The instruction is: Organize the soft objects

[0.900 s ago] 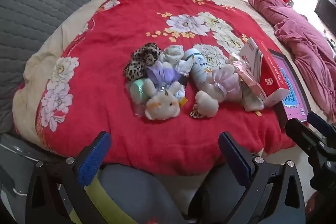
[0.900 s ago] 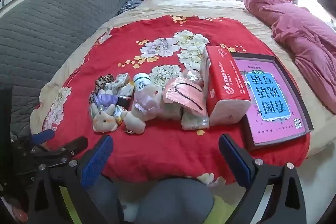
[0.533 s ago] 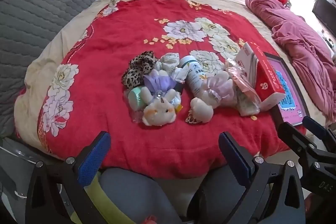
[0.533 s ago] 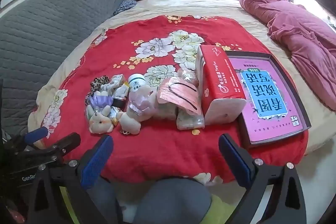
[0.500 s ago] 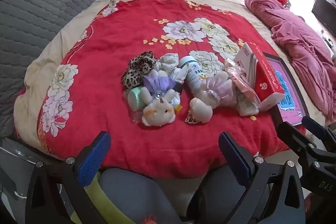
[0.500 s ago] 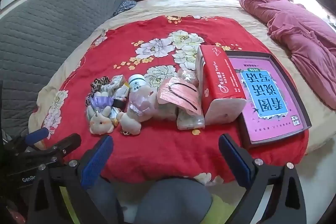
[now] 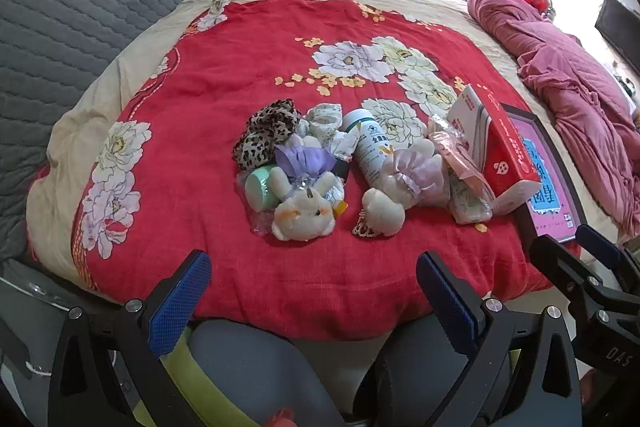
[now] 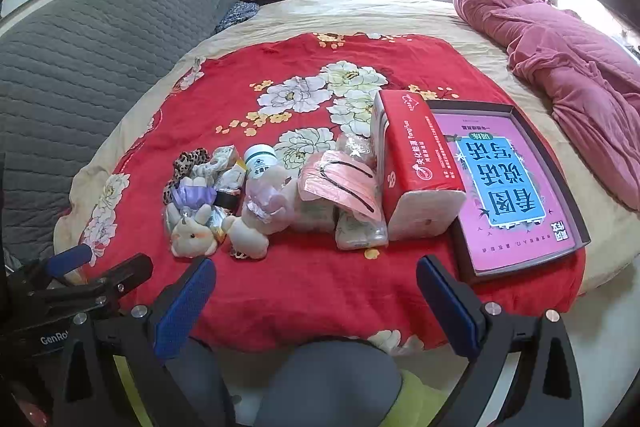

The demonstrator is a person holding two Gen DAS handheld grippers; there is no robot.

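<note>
- Both tongs are hovering off the near edge of the bed, at about 6 o'clock from the pile. The left tongs (image 7: 313, 290) are sitting wide open with nothing between the blue pads, and the right tongs (image 8: 316, 294) are gaping open and empty too.
- The soft stuff is lying in a jumble in the middle of the red floral blanket (image 7: 224, 75).
- A white plush bunny (image 7: 303, 213) in a purple dress is lying face-up at the pile's 7 o'clock, touching a mint green cup (image 7: 261, 186) at its 9 o'clock.
- A leopard print scrunchie (image 7: 265, 135) is sitting at the pile's 10 o'clock.
- A second plush toy (image 7: 400, 183) in a pale lilac dress is leaning against a white bottle (image 7: 370, 147).
- A pink packet (image 8: 338, 183) is resting on clear-wrapped packs, just beside a red tissue pack (image 8: 414, 171) at 3 o'clock.
- A pink book in a dark tray (image 8: 508, 183) is touching the tissue pack's far side.
</note>
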